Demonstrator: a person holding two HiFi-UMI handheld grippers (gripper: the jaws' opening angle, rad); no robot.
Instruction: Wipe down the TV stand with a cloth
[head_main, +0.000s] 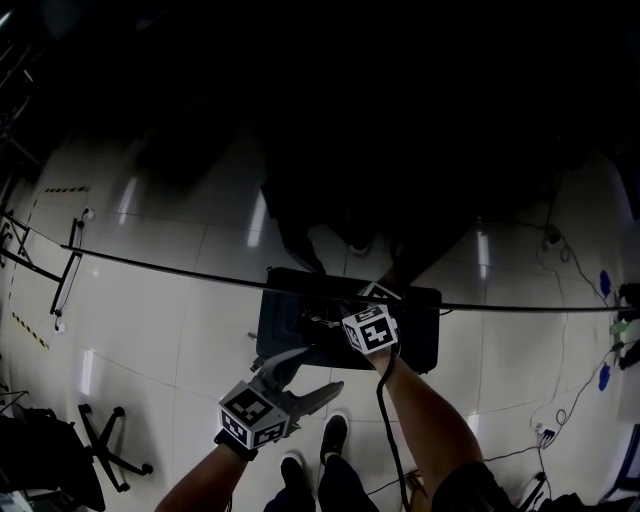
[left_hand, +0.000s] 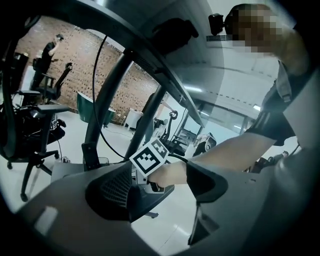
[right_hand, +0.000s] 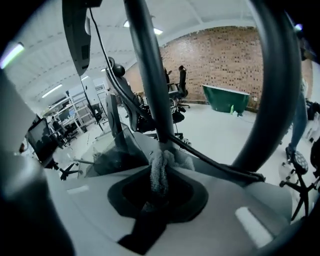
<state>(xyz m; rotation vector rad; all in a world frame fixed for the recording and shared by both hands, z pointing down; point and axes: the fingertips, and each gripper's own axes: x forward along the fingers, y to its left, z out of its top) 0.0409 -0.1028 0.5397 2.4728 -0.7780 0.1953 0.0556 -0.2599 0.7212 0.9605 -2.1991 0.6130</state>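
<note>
Looks like wipe start: right gripper (head_main: 335, 322) pinches cloth (right_hand: 159, 172) over TV stand base (head_main: 420, 340) (left gripper (head_main: 322, 370) spread, empty). Next: press cloth down, sweep across.

- Blocked just ahead of the right gripper (right_hand: 160, 172) by a dark post (right_hand: 149, 75) and a cable (right_hand: 215, 167).
- Open floor (head_main: 160, 310) left of the stand base (head_main: 282, 312).

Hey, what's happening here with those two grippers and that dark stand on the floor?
A person is working on a TV stand with a gripper in each hand. The right gripper is shut on a cloth and holds it low at the foot of the stand's pole; whether the cloth touches isn't clear. The left gripper is open and empty, over the floor beside the stand.
</note>
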